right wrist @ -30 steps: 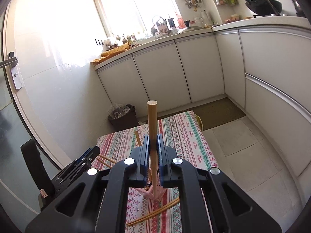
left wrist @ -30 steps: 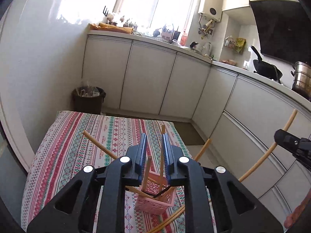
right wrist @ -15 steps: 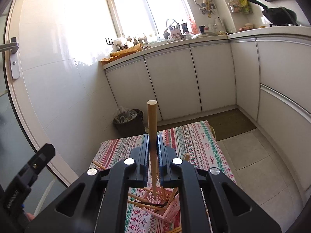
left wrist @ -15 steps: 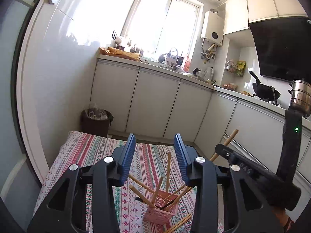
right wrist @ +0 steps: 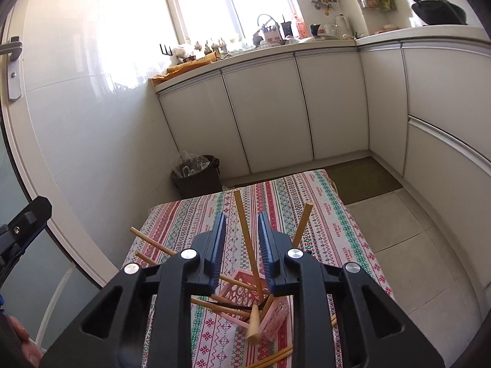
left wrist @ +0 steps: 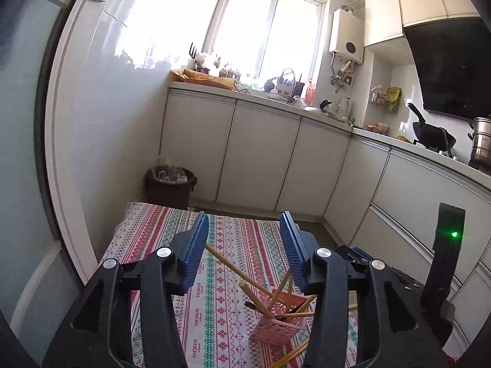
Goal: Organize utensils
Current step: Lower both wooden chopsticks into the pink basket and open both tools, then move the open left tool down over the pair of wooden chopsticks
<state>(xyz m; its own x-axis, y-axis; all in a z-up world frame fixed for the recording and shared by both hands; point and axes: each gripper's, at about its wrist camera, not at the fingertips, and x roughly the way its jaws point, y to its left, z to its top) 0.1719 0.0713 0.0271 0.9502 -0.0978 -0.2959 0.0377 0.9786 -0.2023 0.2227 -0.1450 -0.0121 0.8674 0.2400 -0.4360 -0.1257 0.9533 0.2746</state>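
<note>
Left wrist view: the left gripper (left wrist: pixel 244 245) fills the lower half of the frame, its jaws standing apart with nothing between the pads; they have just been opening. Below and to the right of them, in the lower middle of the frame, a pink basket (left wrist: pixel 277 326) stands on the striped cloth (left wrist: pixel 159 224) that covers the surface. Several chopsticks (left wrist: pixel 233 265) lean out of the basket at loose angles, and one more loose stick (left wrist: pixel 291 354) lies on the cloth at the bottom edge, just beside the basket. At the right edge, part of the right gripper's body shows with a green light.

Right wrist view: the right gripper (right wrist: pixel 241 242) sits at lower centre, its jaws a little apart and just been opening. A long chopstick (right wrist: pixel 247 245) runs up between the pads, but they no longer seem to press on it; its blurred lower end lies at the basket (right wrist: pixel 239 291), so it reads as just let go and dropping in. Other sticks fan out to the left and upper right. More loose sticks (right wrist: pixel 276 357) lie on the cloth near the bottom edge.

The step in hand looks like the release of one chopstick into the basket. The next move likely calls for lifting clear without knocking the leaning sticks, then reaching for the ones left on the cloth.
</note>
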